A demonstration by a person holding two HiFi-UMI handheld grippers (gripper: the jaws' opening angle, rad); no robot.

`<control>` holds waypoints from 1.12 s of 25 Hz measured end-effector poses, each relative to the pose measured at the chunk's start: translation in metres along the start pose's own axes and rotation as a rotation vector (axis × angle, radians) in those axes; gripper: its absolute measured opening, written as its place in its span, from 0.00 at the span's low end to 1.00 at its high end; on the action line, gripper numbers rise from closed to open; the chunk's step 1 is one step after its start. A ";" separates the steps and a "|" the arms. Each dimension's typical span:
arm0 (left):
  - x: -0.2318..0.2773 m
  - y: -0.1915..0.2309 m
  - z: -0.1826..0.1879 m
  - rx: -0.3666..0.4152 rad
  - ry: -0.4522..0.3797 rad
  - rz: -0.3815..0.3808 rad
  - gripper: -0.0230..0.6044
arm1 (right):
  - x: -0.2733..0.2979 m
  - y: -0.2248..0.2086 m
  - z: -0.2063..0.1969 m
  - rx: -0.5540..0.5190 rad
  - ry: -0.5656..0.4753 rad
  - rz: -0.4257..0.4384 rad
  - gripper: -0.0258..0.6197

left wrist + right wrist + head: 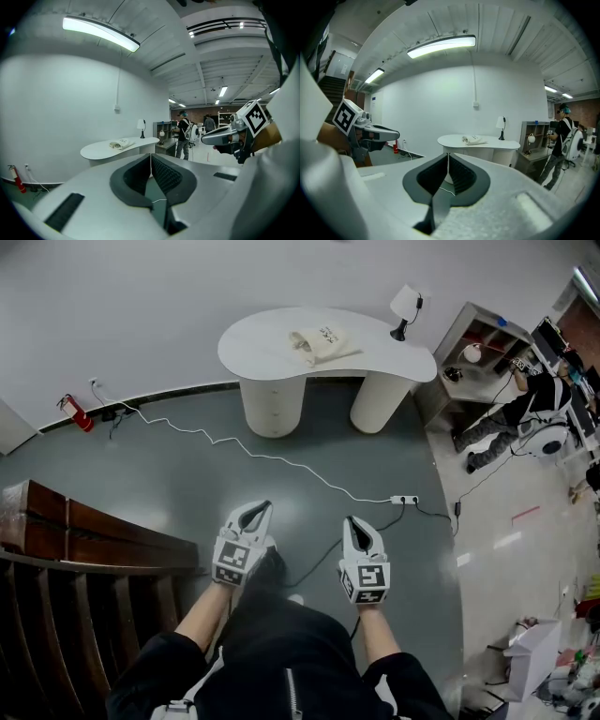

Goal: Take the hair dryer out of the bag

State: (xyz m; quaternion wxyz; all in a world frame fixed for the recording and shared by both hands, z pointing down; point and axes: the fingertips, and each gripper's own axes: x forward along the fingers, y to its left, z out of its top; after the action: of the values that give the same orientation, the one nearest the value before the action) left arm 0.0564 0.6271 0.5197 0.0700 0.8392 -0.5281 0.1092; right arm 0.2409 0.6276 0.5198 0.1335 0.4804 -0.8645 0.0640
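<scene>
The bag (pixel 319 343) lies flat on the desk (pixel 262 348), about mid-top, its long axis running along the desk's length. It looks as if its crumpled end turns toward the left end (the dryer itself does not show). A lamp (pixel 405 307) stands at the desk's far right edge.

The desk is white and curved, on two round pedestals, against a pale wall. On the grey floor before it a white cable runs to a power strip (pixel 404 500). An extinguisher (pixel 75 413) sits by the wall at left, dark wooden steps (pixel 75 549) are nearer left, and a shelf (pixel 478 343) and a person (pixel 511 418) are at right.

The left gripper (pixel 255 513) and right gripper (pixel 354 524) hang side by side over the floor, well apart from the desk, each with its jaws pressed together on nothing.

Only the gripper views show the ceiling's strip lights; only the head view shows the floor cable whole.
</scene>
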 end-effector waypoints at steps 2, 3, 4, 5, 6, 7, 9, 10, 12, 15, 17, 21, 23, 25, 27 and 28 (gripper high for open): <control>0.003 0.006 -0.001 -0.018 0.004 0.002 0.06 | 0.004 -0.002 0.002 0.005 0.000 -0.002 0.05; 0.005 0.009 -0.001 -0.026 0.006 0.003 0.06 | 0.006 -0.003 0.003 0.007 0.001 0.000 0.05; 0.008 0.011 -0.002 -0.030 0.009 0.005 0.06 | 0.009 -0.004 0.003 0.009 0.001 0.002 0.05; 0.012 0.014 -0.003 -0.032 0.012 0.006 0.06 | 0.012 -0.005 0.003 0.012 0.003 0.005 0.05; 0.015 0.015 -0.002 -0.033 0.015 0.006 0.06 | 0.016 -0.006 0.003 0.016 0.004 0.009 0.05; 0.020 0.017 -0.001 -0.033 0.016 0.006 0.06 | 0.020 -0.007 0.003 0.020 0.007 0.011 0.05; 0.030 0.022 0.003 -0.031 0.013 0.003 0.06 | 0.031 -0.010 0.005 0.027 0.009 0.014 0.05; 0.036 0.025 0.006 -0.029 0.011 0.001 0.06 | 0.037 -0.012 0.007 0.030 0.009 0.015 0.05; 0.047 0.032 0.010 -0.021 0.010 -0.005 0.06 | 0.051 -0.016 0.012 0.035 0.007 0.018 0.05; 0.064 0.047 0.019 -0.007 0.008 -0.015 0.06 | 0.074 -0.020 0.020 0.037 0.003 0.021 0.05; 0.074 0.060 0.025 -0.003 0.002 -0.017 0.06 | 0.090 -0.021 0.025 0.037 0.002 0.021 0.05; 0.094 0.087 0.033 -0.001 0.000 -0.020 0.06 | 0.120 -0.023 0.036 0.031 0.003 0.018 0.05; 0.105 0.101 0.037 0.000 0.001 -0.024 0.06 | 0.137 -0.024 0.042 0.030 0.003 0.015 0.05; 0.114 0.114 0.039 0.000 0.002 -0.030 0.06 | 0.153 -0.024 0.048 0.031 0.003 0.014 0.05; 0.123 0.127 0.042 0.001 0.003 -0.034 0.06 | 0.169 -0.023 0.053 0.032 0.004 0.016 0.05; 0.128 0.133 0.043 0.001 0.003 -0.036 0.06 | 0.178 -0.022 0.056 0.031 0.004 0.018 0.05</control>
State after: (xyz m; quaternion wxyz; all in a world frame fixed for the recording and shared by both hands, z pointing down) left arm -0.0053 0.4482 0.5111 0.0722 0.8484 -0.5128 0.1096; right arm 0.1611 0.4578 0.5174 0.1272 0.4745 -0.8674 0.0794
